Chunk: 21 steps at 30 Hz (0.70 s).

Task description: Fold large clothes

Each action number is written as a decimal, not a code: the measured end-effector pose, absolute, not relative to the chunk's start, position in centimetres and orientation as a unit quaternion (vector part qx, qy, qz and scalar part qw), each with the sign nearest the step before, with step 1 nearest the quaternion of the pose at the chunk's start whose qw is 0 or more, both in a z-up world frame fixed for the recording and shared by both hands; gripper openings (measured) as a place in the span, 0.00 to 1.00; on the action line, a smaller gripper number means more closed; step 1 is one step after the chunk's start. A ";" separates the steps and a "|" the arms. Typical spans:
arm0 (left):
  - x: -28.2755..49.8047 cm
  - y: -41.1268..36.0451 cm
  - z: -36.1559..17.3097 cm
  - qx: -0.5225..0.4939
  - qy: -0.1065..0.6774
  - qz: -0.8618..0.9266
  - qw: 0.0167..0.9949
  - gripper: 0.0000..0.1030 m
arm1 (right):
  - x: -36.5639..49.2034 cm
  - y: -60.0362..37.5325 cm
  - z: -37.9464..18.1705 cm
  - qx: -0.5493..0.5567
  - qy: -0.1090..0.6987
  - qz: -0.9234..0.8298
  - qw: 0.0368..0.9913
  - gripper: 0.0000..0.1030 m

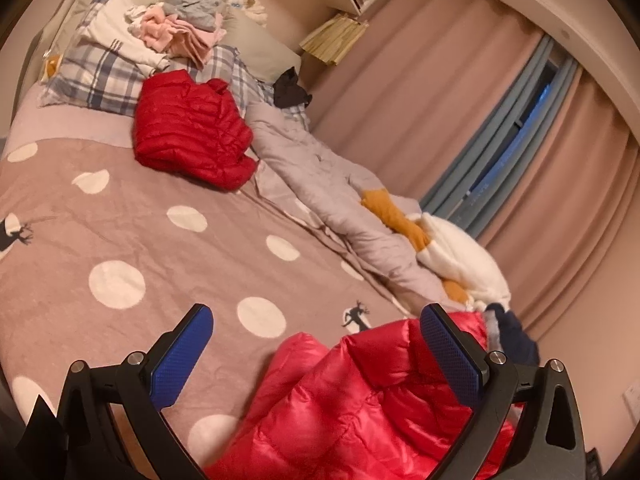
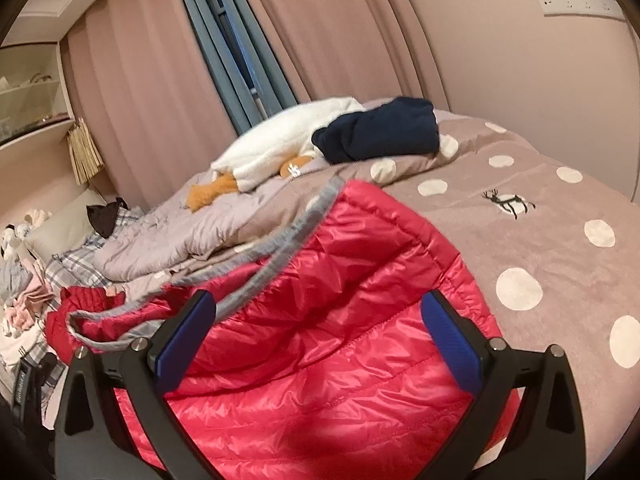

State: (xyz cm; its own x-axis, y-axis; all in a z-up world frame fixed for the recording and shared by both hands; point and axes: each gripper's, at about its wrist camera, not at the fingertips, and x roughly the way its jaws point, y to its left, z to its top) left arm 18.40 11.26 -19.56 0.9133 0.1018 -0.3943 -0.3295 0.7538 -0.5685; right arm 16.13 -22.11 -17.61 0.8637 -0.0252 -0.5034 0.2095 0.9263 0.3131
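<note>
Bed [image 1: 120,216]: covered by a mauve blanket with white dots and small black deer prints; no lettering on it that can be read.

Pink jacket [image 2: 320,340]: glossy quilted puffer with grey trim [image 2: 280,248] along one edge, lying on the near part of the bed. In the right wrist view it spreads under and between the claw's blue pads; in the left wrist view it lies at near right [image 1: 340,400]. No label visible.

Left claw [image 1: 316,352]: spread wide, nothing between the pads; the right pad [image 1: 452,356] sits over the jacket's edge, the left pad over bare blanket.

Right claw [image 2: 320,336]: spread wide above the jacket, gripping nothing.

Red jacket [image 1: 192,128]: darker quilted puffer, folded, on the far part of the bed just in front of the plaid pillow [image 1: 100,76].

Clothes pile [image 1: 180,28]: pink, white and grey pieces heaped on the pillow.

Grey quilt [image 1: 320,184]: crumpled along the bed's right side.

White fleece [image 1: 460,260]: lies on the quilt with an orange piece [image 1: 396,216] touching it; a navy garment [image 2: 380,128] lies just beside it.

Black item [image 1: 290,90]: small, at the far end of the quilt.

Curtains [image 1: 440,92]: pink, with a blue-grey panel in the gap.

Wall socket strip [image 2: 580,2]: white, markings too small to read. A dark object at the near left edge of the right wrist view carries writing, illegible.
</note>
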 end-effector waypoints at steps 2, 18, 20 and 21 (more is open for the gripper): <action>18.9 10.7 -19.6 -0.325 0.171 0.108 0.924 0.99 | 17.0 -22.1 -18.1 0.178 0.265 -0.059 0.946 1.00; 27.4 4.1 -24.9 -0.202 0.283 0.061 0.936 0.99 | 24.8 -22.6 -24.1 0.119 0.333 -0.081 0.932 1.00; 28.9 3.9 -27.1 -0.191 0.335 0.058 0.921 0.99 | 25.7 -22.7 -25.6 0.121 0.353 -0.082 0.924 1.00; 28.9 4.1 -27.8 -0.199 0.332 0.057 0.920 0.99 | 26.0 -22.9 -26.6 0.127 0.359 -0.084 0.921 1.00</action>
